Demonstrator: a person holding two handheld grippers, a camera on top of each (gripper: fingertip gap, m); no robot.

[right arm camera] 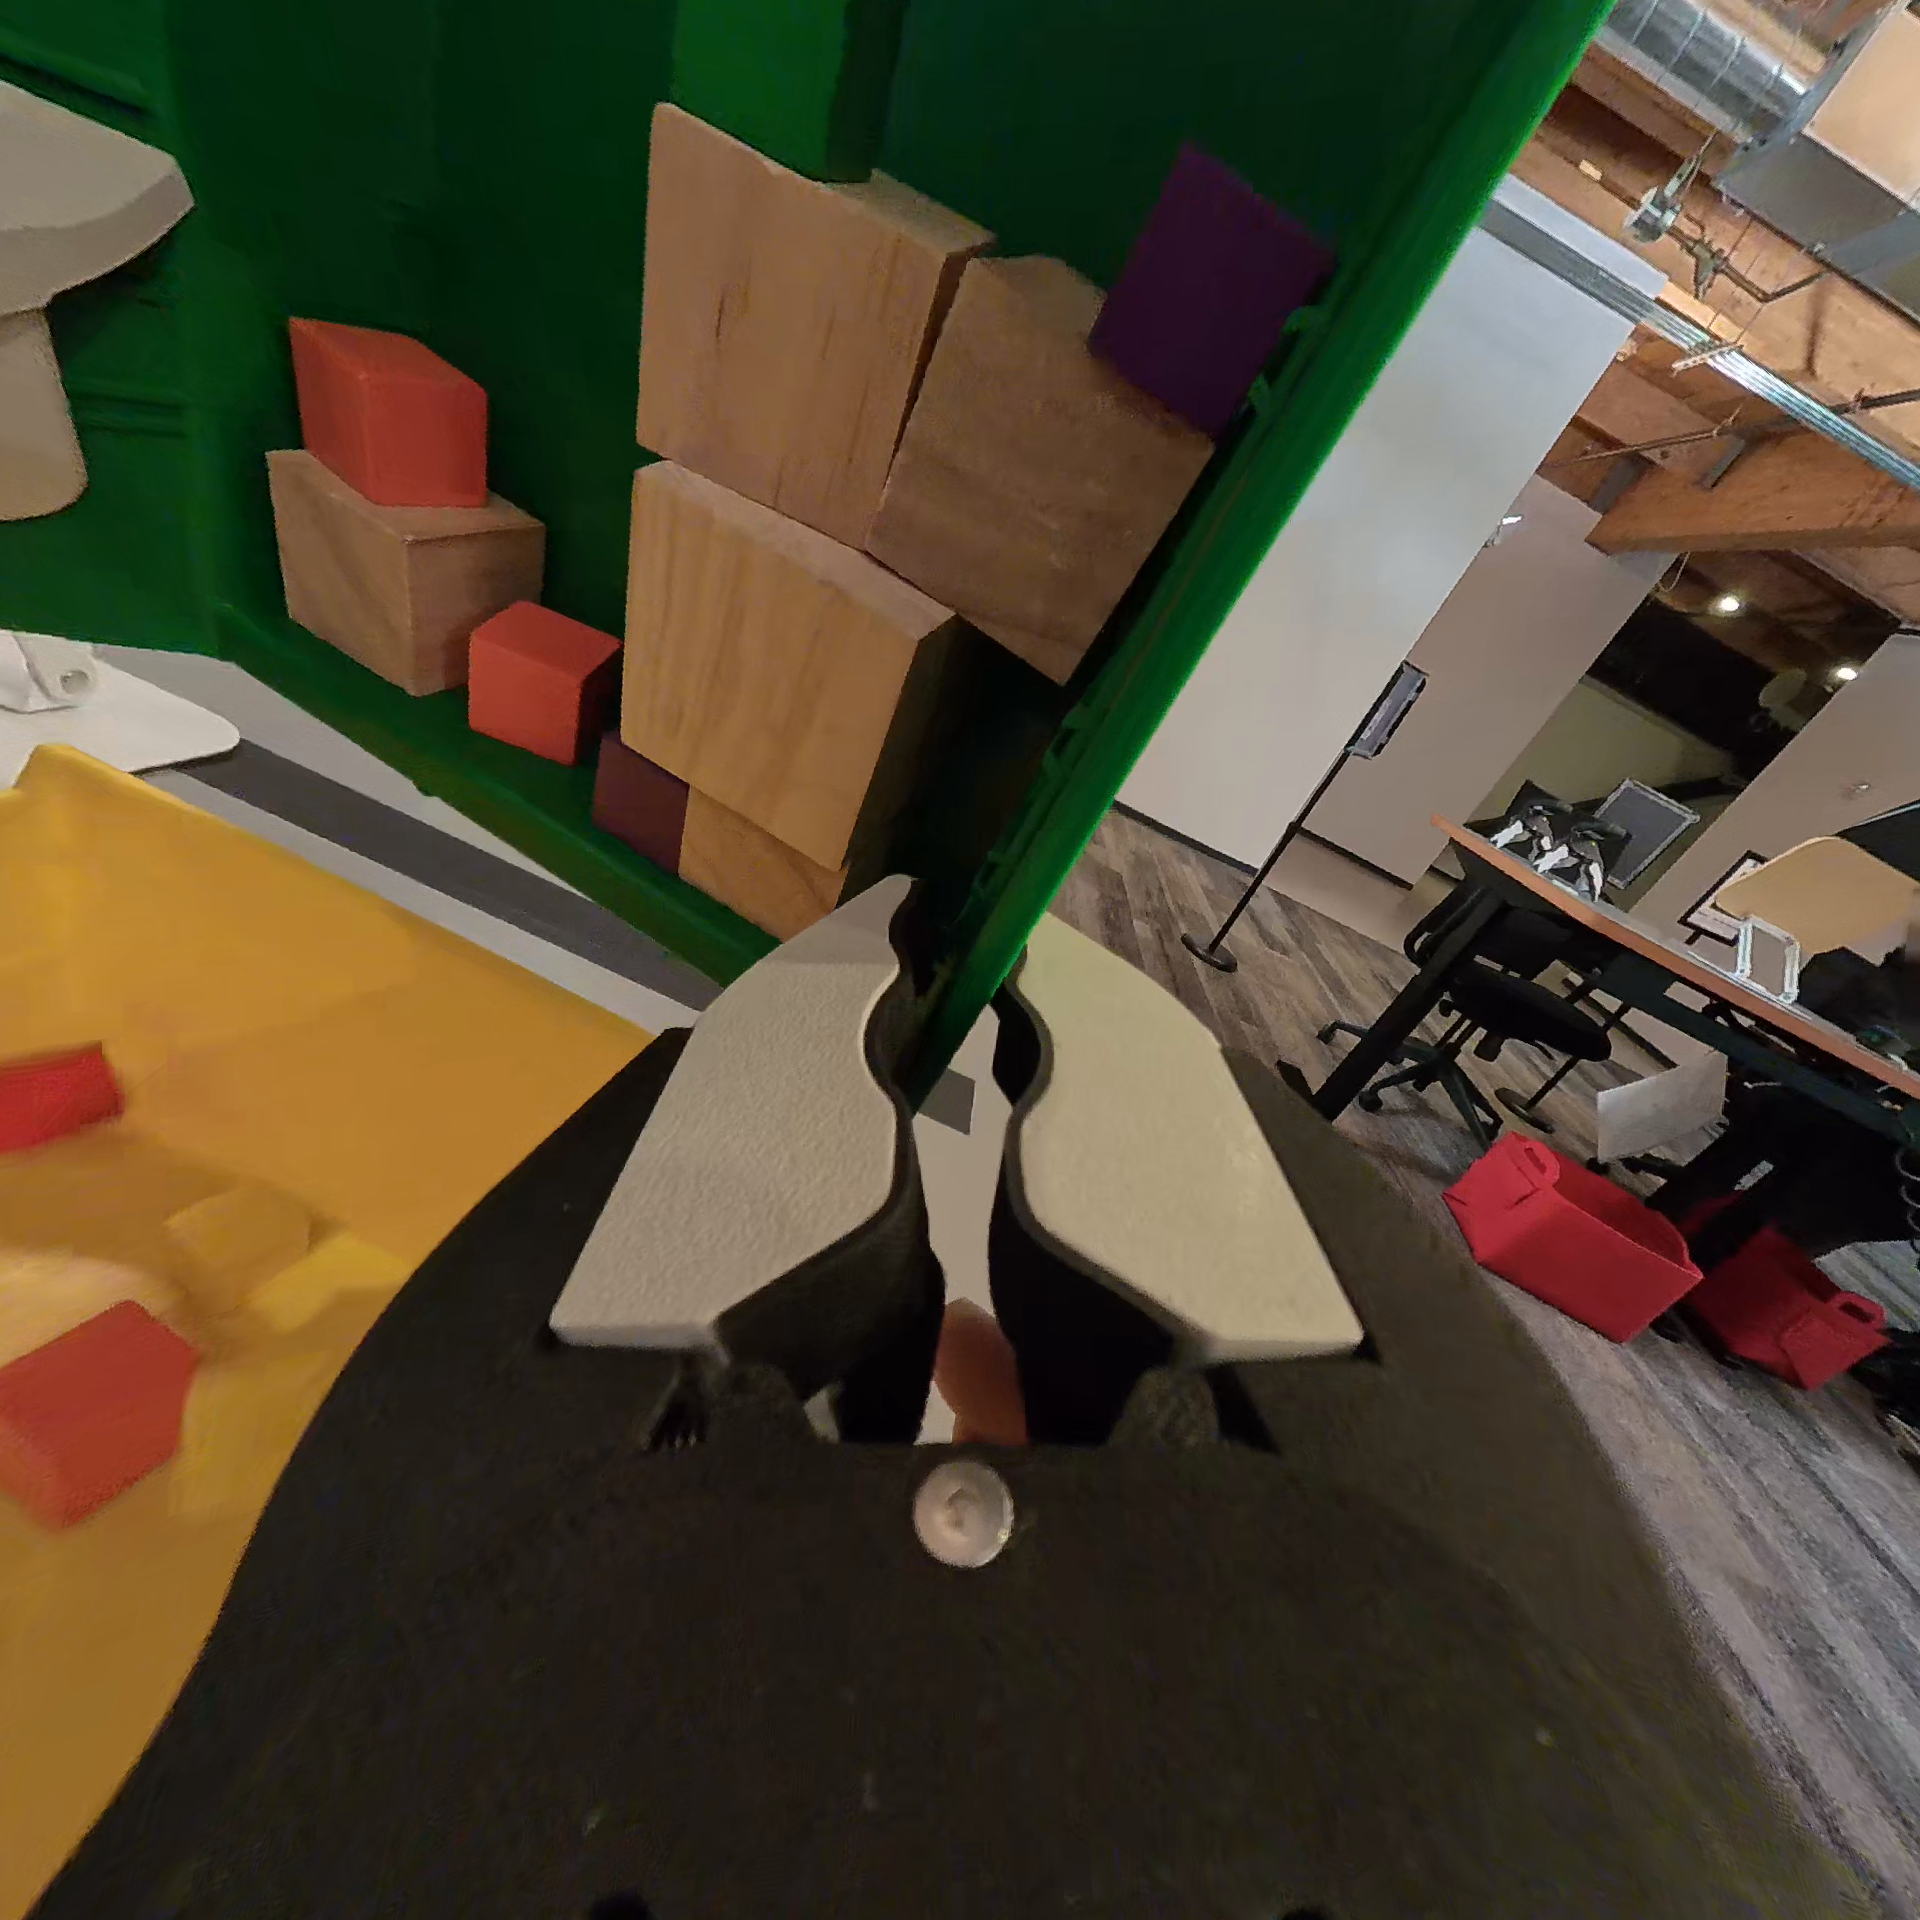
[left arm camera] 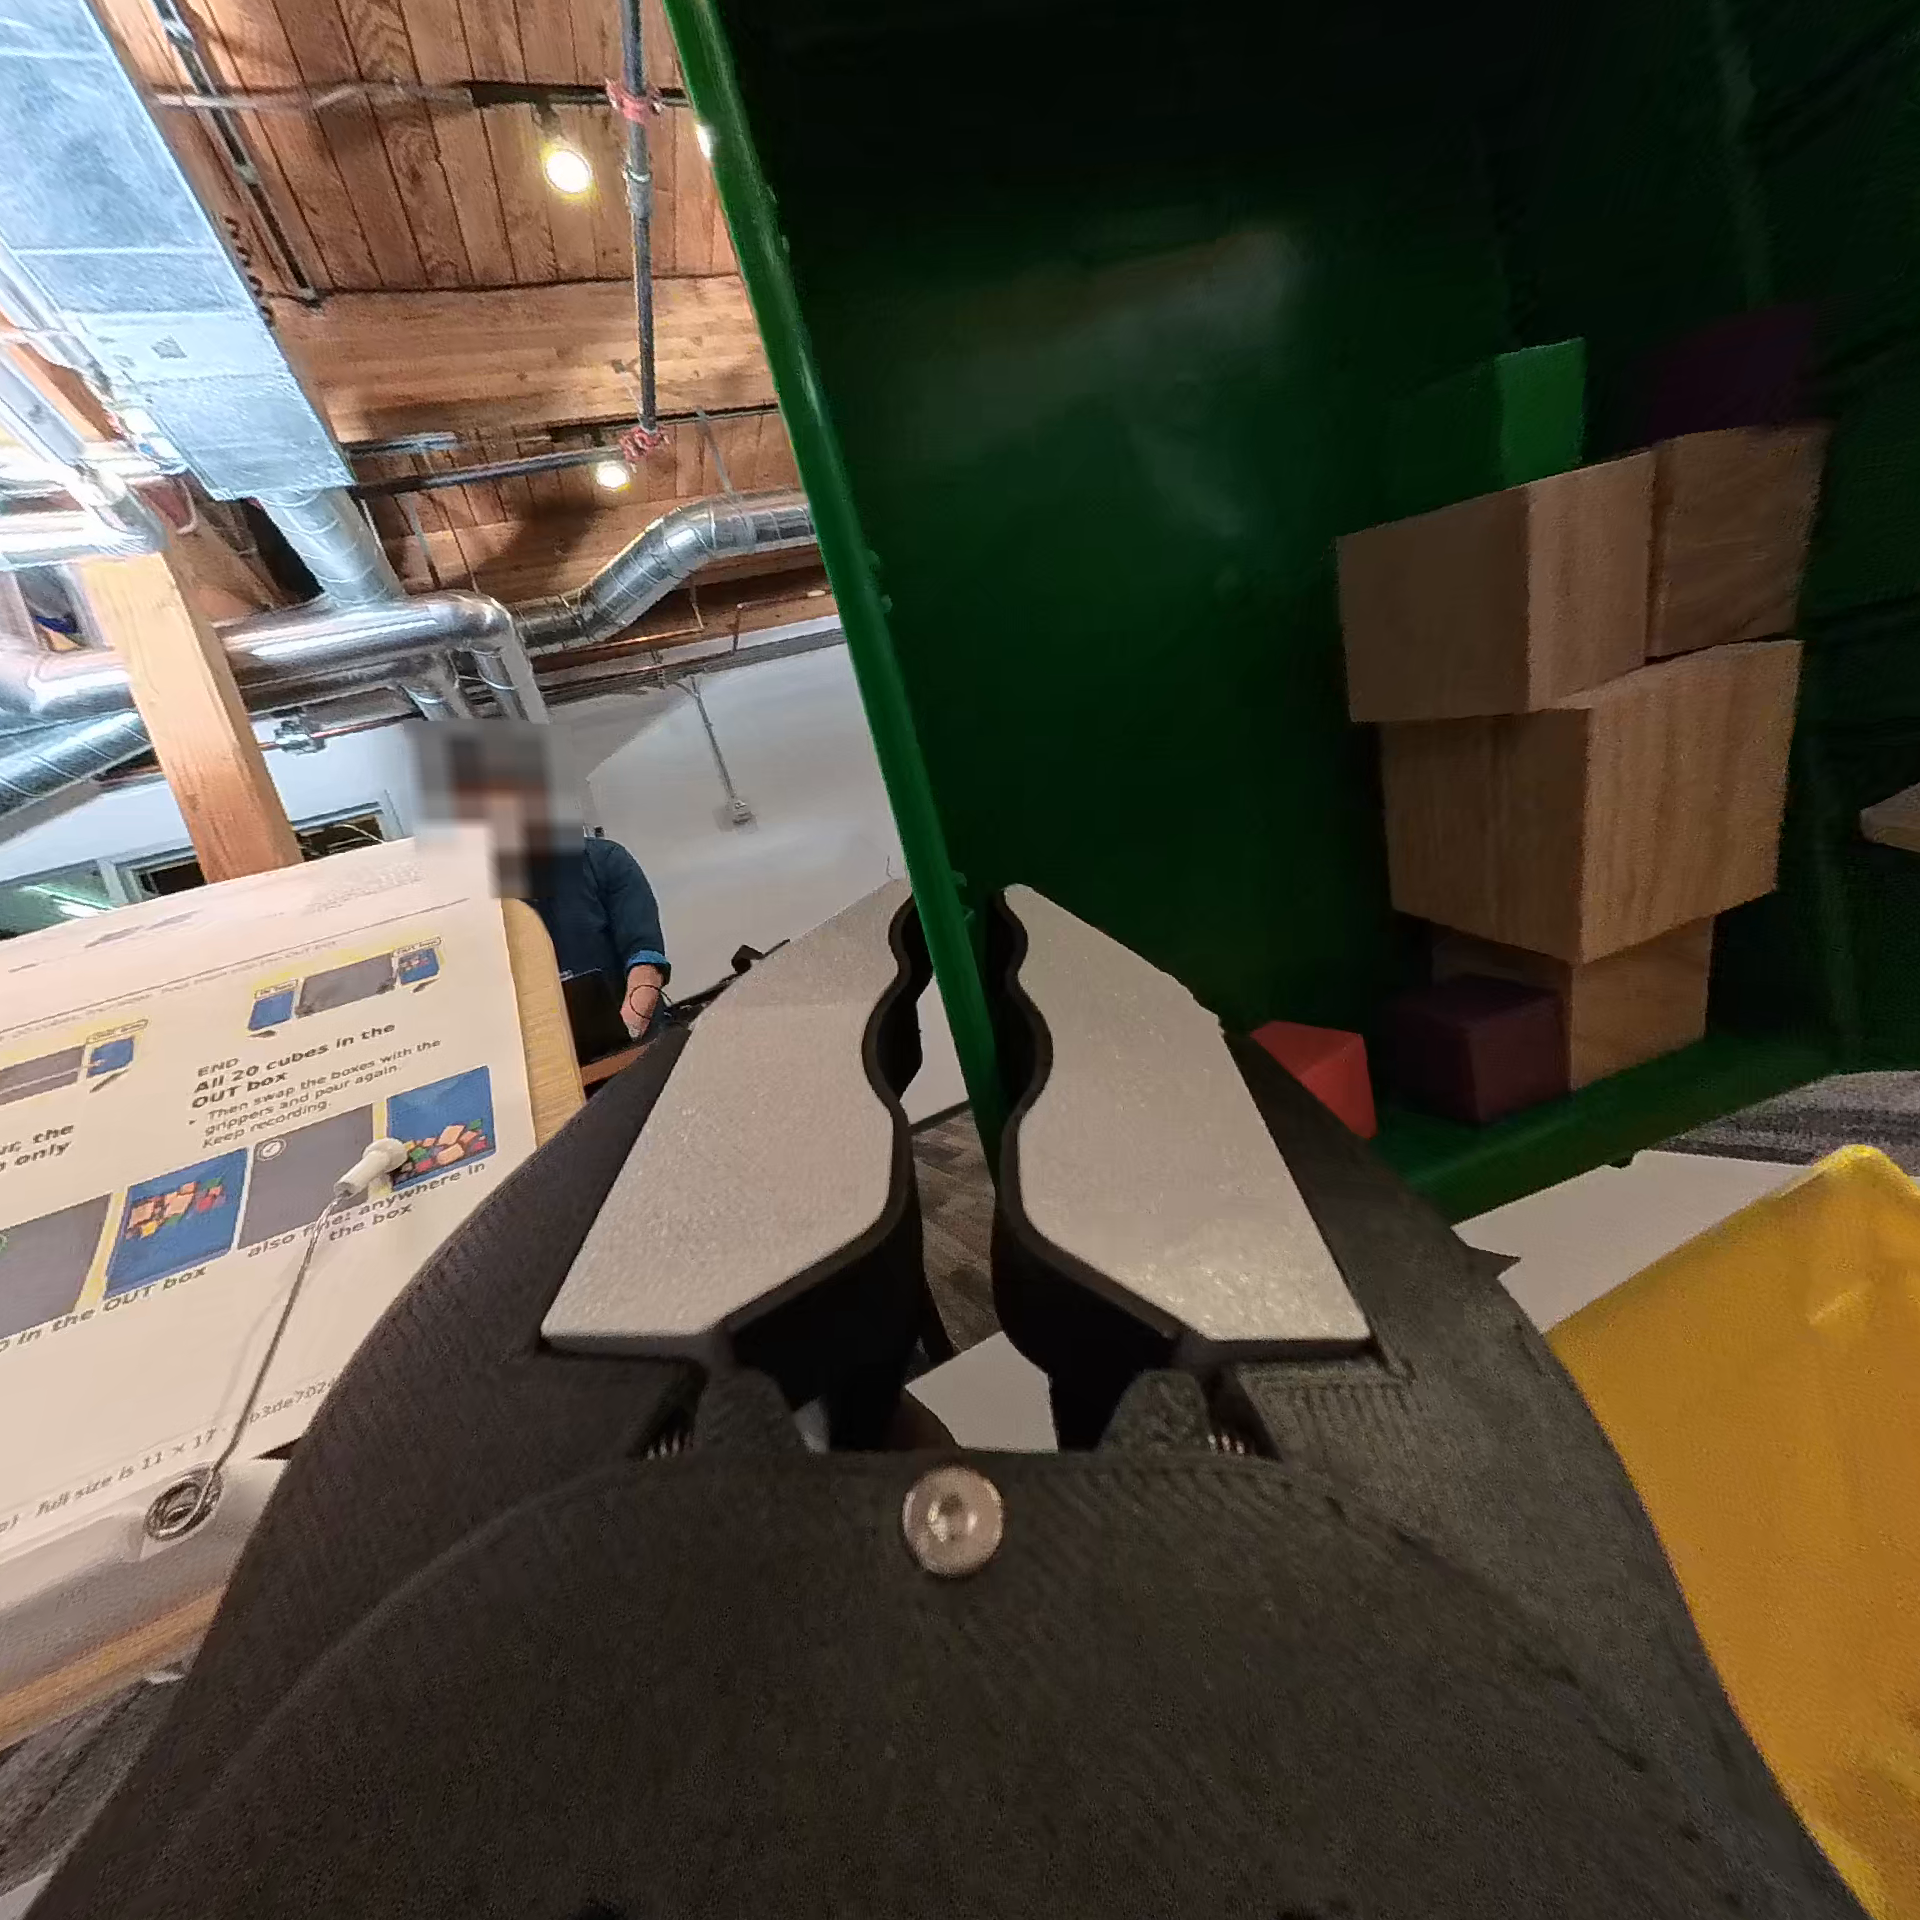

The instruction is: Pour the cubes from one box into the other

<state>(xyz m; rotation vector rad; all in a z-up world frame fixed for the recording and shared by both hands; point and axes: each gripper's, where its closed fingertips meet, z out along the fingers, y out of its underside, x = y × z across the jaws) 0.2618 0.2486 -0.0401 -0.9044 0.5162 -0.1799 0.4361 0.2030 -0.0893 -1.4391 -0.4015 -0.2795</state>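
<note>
both grippers pinched opposite walls of the tilted green box [left arm camera: 1091, 520]: left gripper [left arm camera: 954, 920] on its left wall, right gripper [right arm camera: 951, 940] on its right. wooden cubes [right arm camera: 769, 644] and red cubes [right arm camera: 387, 416] piled inside; blurred red cubes [right arm camera: 88, 1408] lay in the yellow box [right arm camera: 312, 987] below.

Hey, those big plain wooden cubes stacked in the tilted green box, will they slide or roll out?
The big plain wooden cubes will probably slide, not roll: flat faces, square edges. They look heavier than the small red cubes, so may tumble suddenly from the tilted green box.
</note>
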